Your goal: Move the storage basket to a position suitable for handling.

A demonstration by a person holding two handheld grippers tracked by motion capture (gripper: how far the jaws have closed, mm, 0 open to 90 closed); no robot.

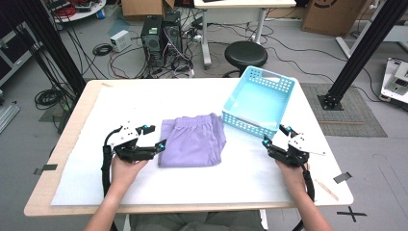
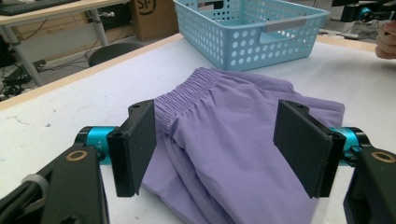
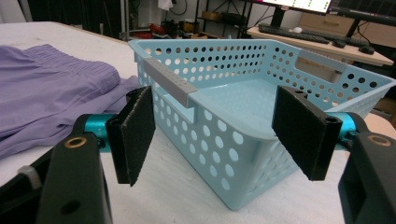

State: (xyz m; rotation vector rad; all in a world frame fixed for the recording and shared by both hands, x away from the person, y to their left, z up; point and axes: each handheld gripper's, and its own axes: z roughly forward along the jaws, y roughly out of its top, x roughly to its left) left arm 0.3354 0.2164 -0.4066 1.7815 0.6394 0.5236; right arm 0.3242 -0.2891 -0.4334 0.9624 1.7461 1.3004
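high view, shorts: folded purple shorts (image 1: 192,141) lying flat near the middle of the white table (image 1: 144,96), elastic waistband toward the far side
high view, basket: light blue perforated basket (image 1: 279,83) sits just right of the shorts, its near-left corner right beside them; can't tell if they actually touch
high view, left gripper: left gripper (image 1: 155,137) is right at the shorts' left edge, jaws spread, nothing clamped
high view, right gripper: right gripper (image 1: 273,136) hovers just off the basket's near-right corner, jaws spread too, well apart from the shorts
left gripper view, jaws: both black pads stand wide, one on each side of the folded shorts (image 2: 224,154); the fabric sits in the gap but the pads aren't pressing on it, so it's loose
left gripper view, background: basket (image 2: 243,28) is behind the shorts, and the other hand (image 2: 386,41) peeks in at the far right
right gripper view, jaws: wide apart and pointing at the basket's (image 3: 224,135) near corner; whether a pad touches the wall, can't really tell, but nothing's gripped
right gripper view, shorts: purple shorts (image 3: 46,98) off to the left of the basket, on the table
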